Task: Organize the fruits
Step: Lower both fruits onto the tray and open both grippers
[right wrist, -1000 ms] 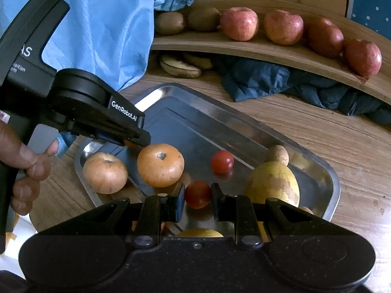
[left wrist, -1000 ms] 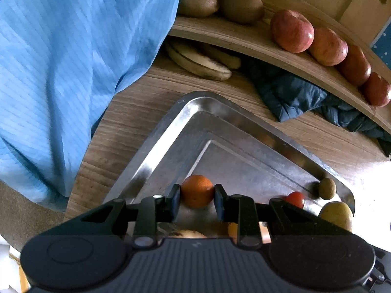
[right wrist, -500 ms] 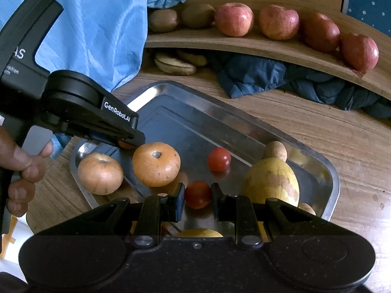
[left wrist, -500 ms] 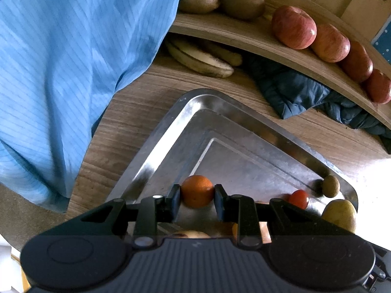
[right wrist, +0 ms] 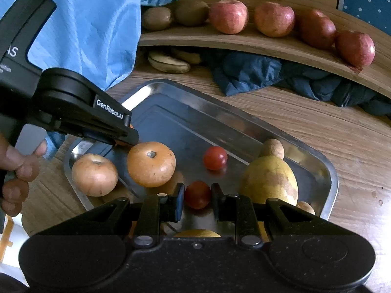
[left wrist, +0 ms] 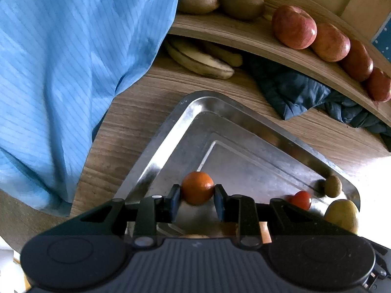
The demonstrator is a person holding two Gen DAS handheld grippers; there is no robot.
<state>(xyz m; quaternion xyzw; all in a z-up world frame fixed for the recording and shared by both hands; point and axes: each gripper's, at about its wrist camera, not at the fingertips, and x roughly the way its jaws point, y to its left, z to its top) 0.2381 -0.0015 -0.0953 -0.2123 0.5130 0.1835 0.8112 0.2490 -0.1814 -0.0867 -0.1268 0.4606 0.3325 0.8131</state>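
Almost no change from a second ago: left gripper still clamps small orange fruit, right gripper still clamps red tomato, both a little higher above the tray; transfer probably just starting

left gripper side: "GenRobot.AI" in white | handle, upper left: "AS", cut off | smaller print below: unreadable

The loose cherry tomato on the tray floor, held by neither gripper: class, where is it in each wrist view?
Left wrist: loose cherry tomato low right, beside the small brown fruit.
Right wrist: centre, left of that fruit.
Shared landmark: steel tray's far corner.
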